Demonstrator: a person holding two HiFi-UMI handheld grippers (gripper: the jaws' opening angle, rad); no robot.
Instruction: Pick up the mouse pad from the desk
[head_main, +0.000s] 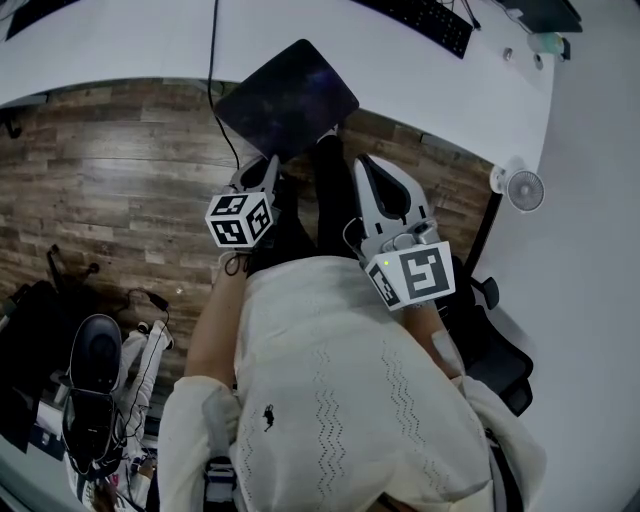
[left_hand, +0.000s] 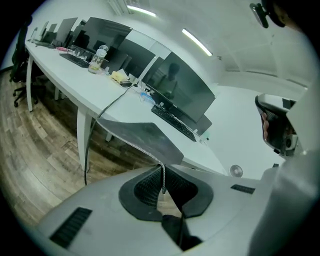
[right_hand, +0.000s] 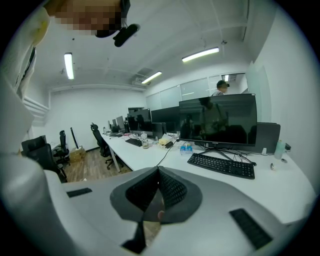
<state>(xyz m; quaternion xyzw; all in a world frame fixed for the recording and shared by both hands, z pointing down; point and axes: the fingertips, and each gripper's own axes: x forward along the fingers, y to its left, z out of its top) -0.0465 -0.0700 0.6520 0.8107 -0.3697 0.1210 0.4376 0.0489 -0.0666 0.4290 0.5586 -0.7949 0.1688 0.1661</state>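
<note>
"What's in your left gripper (left_hand: 162, 172)?"
"My fingers (left_hand: 148, 188) there are clamped tight on one edge of the mouse pad (head_main: 287, 98). It hangs off the white tabletop (head_main: 420, 75), over the wood floor (head_main: 120, 150)."
"And your right gripper (right_hand: 159, 171)?"
"Fingers pressed together, nothing between them."

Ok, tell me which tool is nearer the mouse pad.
Left. The left tool is clamped on the near edge of the mouse pad; the right tool, jaws together and empty, hangs beside it, not touching.
</note>
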